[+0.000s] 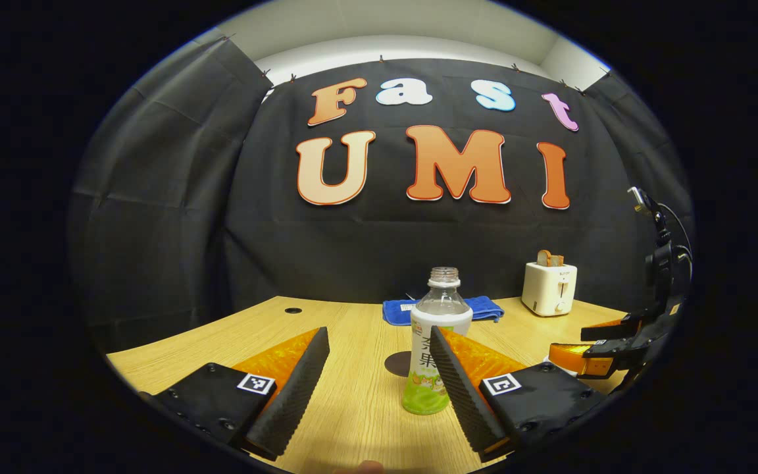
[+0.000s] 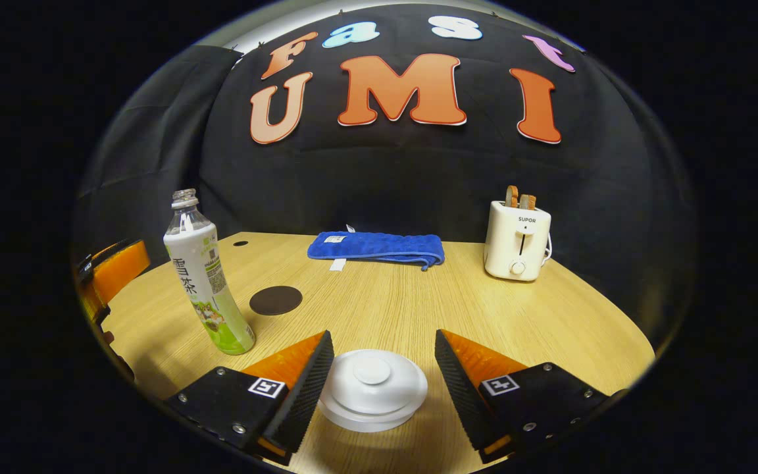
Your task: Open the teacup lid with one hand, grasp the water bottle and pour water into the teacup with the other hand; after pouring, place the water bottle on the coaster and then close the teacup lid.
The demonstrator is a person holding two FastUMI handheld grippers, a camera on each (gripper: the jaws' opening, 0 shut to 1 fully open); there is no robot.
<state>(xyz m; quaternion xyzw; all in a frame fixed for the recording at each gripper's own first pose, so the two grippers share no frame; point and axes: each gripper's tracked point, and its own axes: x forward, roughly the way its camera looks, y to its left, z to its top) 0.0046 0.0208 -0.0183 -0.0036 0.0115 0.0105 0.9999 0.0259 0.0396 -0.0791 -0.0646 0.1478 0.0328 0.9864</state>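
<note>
I am looking at a clear water bottle (image 2: pixel 202 276) wearing a white label that is fading to green at the foot. The teacup lid (image 2: pixel 372 388) is showing plain white. Behind the bottle a dark brown coaster (image 2: pixel 276 300) is lying on the pale wood-grain surface (image 2: pixel 418 309), with a blue towel (image 2: pixel 376 247) and a cream toaster (image 2: pixel 517 241) beyond.

Coaster (image 2: pixel 276 300) right of bottle (image 2: pixel 206 280)

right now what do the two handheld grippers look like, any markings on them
Each gripper, left and right, has two wedge-shaped fingers with ribbed inner pads, on black bolted blocks bearing a square black-and-white tag. A black cable loops above the right gripper's body.
</note>
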